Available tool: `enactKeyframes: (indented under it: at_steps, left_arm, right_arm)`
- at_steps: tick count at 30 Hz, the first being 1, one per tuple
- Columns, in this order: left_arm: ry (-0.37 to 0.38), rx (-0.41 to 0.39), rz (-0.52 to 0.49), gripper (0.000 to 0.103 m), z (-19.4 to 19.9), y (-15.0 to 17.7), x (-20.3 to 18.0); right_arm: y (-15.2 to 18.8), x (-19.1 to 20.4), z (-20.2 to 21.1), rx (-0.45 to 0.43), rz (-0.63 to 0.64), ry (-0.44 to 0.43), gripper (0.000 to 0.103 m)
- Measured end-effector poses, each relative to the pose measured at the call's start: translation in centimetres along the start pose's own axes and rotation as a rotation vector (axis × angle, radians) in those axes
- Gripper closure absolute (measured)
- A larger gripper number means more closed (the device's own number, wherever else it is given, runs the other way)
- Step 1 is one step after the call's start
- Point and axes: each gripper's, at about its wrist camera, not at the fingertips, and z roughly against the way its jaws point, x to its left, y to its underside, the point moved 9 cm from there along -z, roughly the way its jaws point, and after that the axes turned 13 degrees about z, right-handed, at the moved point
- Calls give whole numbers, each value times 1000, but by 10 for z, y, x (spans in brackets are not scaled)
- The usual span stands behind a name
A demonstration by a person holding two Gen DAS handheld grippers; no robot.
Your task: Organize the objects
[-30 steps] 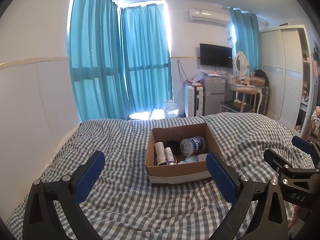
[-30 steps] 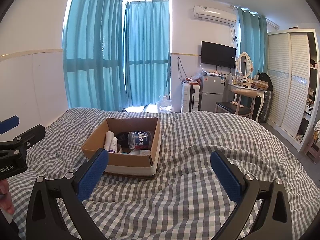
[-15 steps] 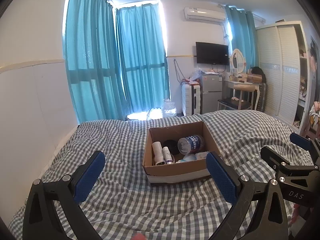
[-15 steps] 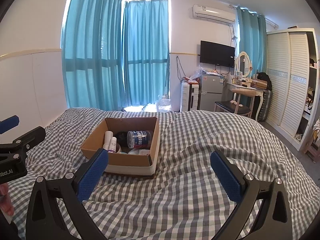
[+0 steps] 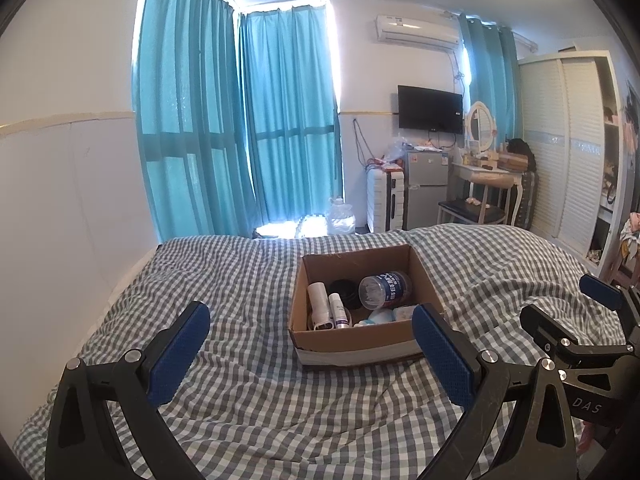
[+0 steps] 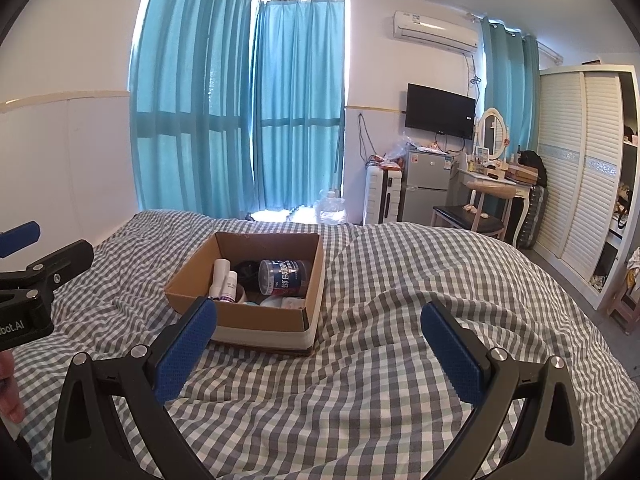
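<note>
I have both tools raised above the gingham duvet, neither touching anything. My left gripper has its blue-padded fingers spread wide with nothing between them, and my right gripper is spread just as wide and equally empty.

The landmark is the open cardboard box resting on the duvet. From the left wrist camera it lies ahead and a little right of centre, its near wall showing between my left tool's fingers. From the right wrist camera the cardboard box lies ahead and to the left, with its near-left corner just behind my left pad in the picture.

Inside the box, along the left wall, a white tube lies lengthwise with a smaller white bottle touching its right side. Behind them is a black round item, which I cannot identify. In the back right of the box a clear cylindrical container with a blue label lies on its side, its open face toward me. In the front right corner of the box are some pale packets, too small to name.

Beyond the box, past the foot of the bed, hang teal curtains, and right of them stand a white suitcase and a small grey fridge.
</note>
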Motion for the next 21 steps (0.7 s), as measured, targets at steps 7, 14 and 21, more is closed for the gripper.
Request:
enactKeyframes:
  at_steps: [7,14,21]
  left_arm:
    - [-3,10,-3,0,0,2,2]
    - [-2,11,-17,0,1,5,0]
    - [-6,-9,-48,0,4,7,-5]
  right_arm:
    - [0,3,0,-2,6,1,1]
    - [1,4,2,0,3,1,1]
    - [3,4,2,4,0,0,1]
